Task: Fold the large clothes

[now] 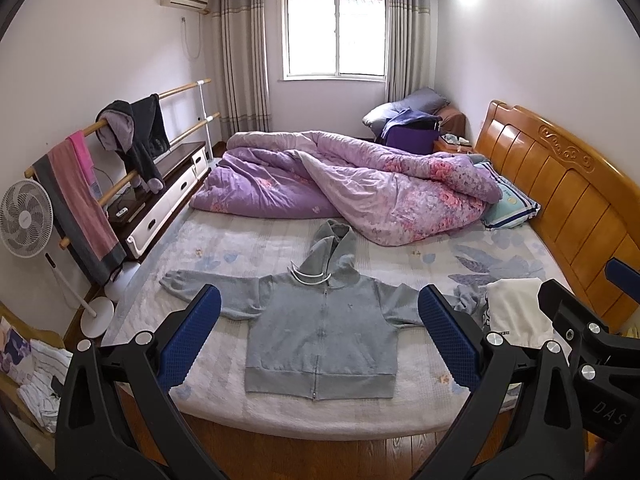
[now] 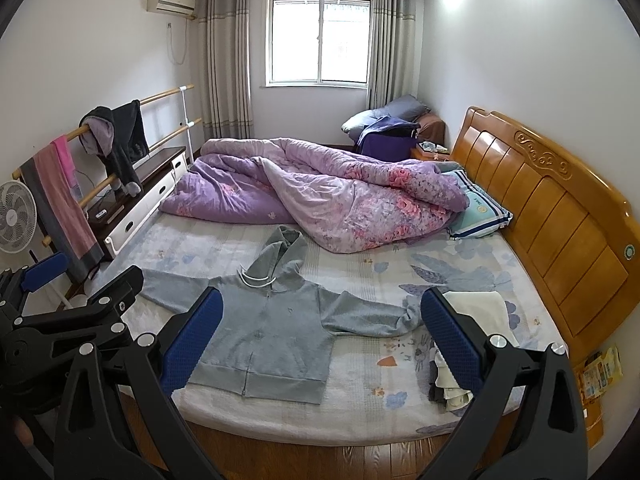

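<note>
A grey zip hoodie (image 1: 320, 332) lies flat and face up on the bed, sleeves spread out, hood toward the quilt; it also shows in the right wrist view (image 2: 272, 336). My left gripper (image 1: 320, 332) is open and empty, held above the bed's near edge in front of the hoodie. My right gripper (image 2: 322, 332) is open and empty, off to the hoodie's right, over its right sleeve (image 2: 368, 316). Neither gripper touches the cloth.
A rumpled purple quilt (image 1: 360, 184) fills the far half of the bed. A pile of folded white clothes (image 1: 516, 312) sits at the right, near the wooden headboard (image 1: 560, 184). A clothes rail (image 1: 120, 152), fan (image 1: 26, 224) and TV cabinet (image 1: 168, 196) stand on the left.
</note>
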The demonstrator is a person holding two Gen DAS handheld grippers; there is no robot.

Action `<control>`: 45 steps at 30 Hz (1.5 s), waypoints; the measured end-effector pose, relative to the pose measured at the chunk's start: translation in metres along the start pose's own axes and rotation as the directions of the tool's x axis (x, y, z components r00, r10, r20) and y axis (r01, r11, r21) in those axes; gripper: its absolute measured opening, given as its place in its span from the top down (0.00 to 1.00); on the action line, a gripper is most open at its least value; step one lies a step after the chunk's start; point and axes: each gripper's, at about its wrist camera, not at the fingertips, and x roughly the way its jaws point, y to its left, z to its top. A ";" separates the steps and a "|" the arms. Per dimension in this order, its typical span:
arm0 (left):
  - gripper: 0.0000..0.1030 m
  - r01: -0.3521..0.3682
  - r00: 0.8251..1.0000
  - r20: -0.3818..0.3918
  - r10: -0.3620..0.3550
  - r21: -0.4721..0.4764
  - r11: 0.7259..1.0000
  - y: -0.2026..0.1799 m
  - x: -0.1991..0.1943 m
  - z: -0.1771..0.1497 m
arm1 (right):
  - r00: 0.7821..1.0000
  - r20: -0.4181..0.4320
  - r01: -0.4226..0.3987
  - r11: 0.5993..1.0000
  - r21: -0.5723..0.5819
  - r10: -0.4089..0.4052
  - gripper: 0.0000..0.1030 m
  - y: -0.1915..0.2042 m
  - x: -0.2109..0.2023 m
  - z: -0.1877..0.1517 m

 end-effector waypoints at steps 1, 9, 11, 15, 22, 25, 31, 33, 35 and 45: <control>0.04 -0.001 1.000 -0.006 0.001 0.002 1.000 -0.001 0.004 0.002 | 1.000 -0.005 0.000 1.000 0.001 0.000 0.07 -0.001 0.003 0.001; 0.04 -0.025 0.999 -0.049 0.025 0.005 1.000 0.007 0.052 0.014 | 0.999 -0.043 -0.004 1.000 -0.027 0.002 0.07 0.008 0.042 0.012; 0.04 -0.023 0.998 -0.063 0.023 0.004 1.000 0.013 0.069 0.017 | 0.999 -0.055 -0.001 1.000 -0.027 -0.001 0.07 0.014 0.055 0.015; 0.04 -0.022 0.996 -0.090 0.023 0.009 1.000 0.029 0.104 0.024 | 0.996 -0.091 0.000 1.000 -0.027 -0.003 0.07 0.027 0.085 0.022; 0.04 -0.024 0.990 -0.139 0.030 0.043 0.999 0.082 0.182 0.039 | 0.988 -0.151 0.007 0.998 -0.055 -0.015 0.07 0.082 0.158 0.042; 0.04 -0.014 0.983 -0.184 0.024 0.056 0.998 0.120 0.233 0.049 | 0.982 -0.189 0.018 0.997 -0.074 -0.032 0.07 0.116 0.197 0.051; 0.04 0.000 0.973 -0.229 0.006 0.025 1.000 0.200 0.317 0.056 | 0.961 -0.273 0.019 0.994 -0.108 -0.048 0.07 0.191 0.289 0.059; 0.04 -0.009 0.968 -0.252 0.011 0.008 1.000 0.233 0.351 0.054 | 0.954 -0.300 -0.003 0.995 -0.102 -0.028 0.07 0.216 0.318 0.057; 0.04 -0.011 0.959 -0.285 0.004 -0.020 1.000 0.265 0.383 0.047 | 0.945 -0.328 -0.027 0.995 -0.100 -0.007 0.07 0.239 0.350 0.052; 0.05 -0.047 0.896 -0.416 -0.155 -0.435 0.899 0.470 0.544 -0.055 | 0.844 -0.531 -0.111 0.993 -0.032 0.077 0.36 0.320 0.507 -0.005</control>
